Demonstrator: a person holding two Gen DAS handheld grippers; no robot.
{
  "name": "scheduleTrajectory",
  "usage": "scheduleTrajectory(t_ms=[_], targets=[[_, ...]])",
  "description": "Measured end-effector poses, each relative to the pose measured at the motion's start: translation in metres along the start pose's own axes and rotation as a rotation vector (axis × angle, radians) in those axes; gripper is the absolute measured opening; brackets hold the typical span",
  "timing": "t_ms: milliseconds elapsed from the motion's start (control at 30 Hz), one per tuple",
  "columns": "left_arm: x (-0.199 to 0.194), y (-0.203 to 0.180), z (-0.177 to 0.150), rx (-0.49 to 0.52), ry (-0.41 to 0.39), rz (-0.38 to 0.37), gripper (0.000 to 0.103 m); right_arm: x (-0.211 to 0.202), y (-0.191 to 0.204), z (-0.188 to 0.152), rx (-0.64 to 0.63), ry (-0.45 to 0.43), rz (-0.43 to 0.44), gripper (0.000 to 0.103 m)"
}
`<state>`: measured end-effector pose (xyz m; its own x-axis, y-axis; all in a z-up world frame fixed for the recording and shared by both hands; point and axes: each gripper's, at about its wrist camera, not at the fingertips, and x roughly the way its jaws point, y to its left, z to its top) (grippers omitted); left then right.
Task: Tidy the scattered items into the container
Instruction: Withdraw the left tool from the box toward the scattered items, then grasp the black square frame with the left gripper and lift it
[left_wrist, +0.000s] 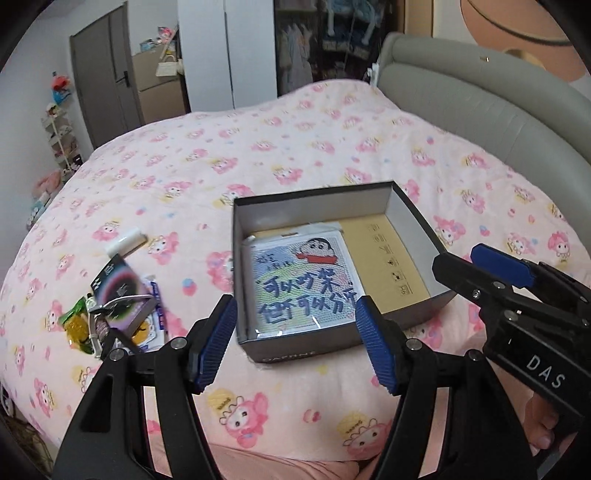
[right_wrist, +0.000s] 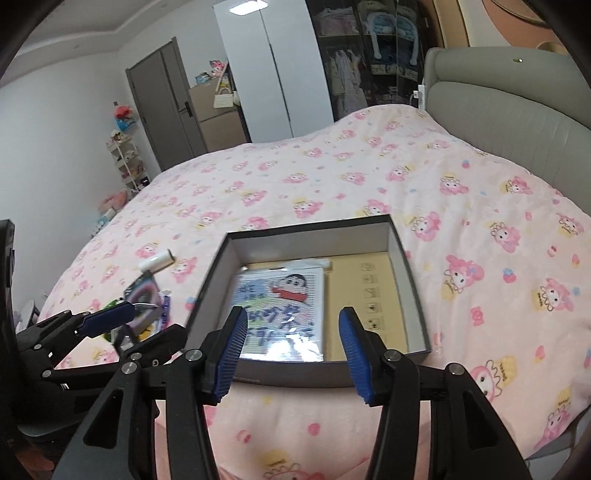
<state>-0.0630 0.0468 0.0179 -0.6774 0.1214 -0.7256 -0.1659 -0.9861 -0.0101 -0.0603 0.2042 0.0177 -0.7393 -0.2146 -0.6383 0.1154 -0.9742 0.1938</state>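
A dark grey shoebox (left_wrist: 417, 214) (right_wrist: 402, 254) lies open on the pink bed. Inside it rests a flat cartoon picture pack (left_wrist: 303, 284) (right_wrist: 284, 306) on tan paper. Left of the box is a heap of scattered items: a white roll (left_wrist: 123, 242) (right_wrist: 157, 261), a dark booklet (left_wrist: 118, 288) and several small packets (left_wrist: 79, 326). My left gripper (left_wrist: 295, 332) hovers open and empty above the box's near edge. My right gripper (right_wrist: 293, 352) also stands open and empty over the near rim; its blue fingers (left_wrist: 502, 266) show at the right in the left wrist view.
A pink cartoon-print blanket (left_wrist: 295, 155) (right_wrist: 480, 221) covers the whole bed. A grey padded headboard (left_wrist: 498, 110) rises at the right. Beyond the bed are a wardrobe (right_wrist: 266, 74), a door (right_wrist: 162, 107) and a toy shelf (right_wrist: 127, 162).
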Motion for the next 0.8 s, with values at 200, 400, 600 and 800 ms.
scheduleTrajectory(t_ms=[200,400,600,800], targets=[[-0.015,0.031,-0.016,-0.083,-0.016,0.015,0.068,0.000,0.031,-0.009,-0.060,0.035,0.019,0.048],[-0.031,0.062,-0.027,-0.122,-0.046,0.073,0.068,0.011,0.072,-0.019,-0.118,0.073,0.068,0.047],[-0.038,0.105,-0.043,-0.202,-0.070,0.099,0.068,0.025,0.109,-0.025,-0.176,0.092,0.123,0.047],[-0.036,0.161,-0.061,-0.360,-0.071,0.136,0.065,0.053,0.156,-0.025,-0.240,0.110,0.200,0.047]])
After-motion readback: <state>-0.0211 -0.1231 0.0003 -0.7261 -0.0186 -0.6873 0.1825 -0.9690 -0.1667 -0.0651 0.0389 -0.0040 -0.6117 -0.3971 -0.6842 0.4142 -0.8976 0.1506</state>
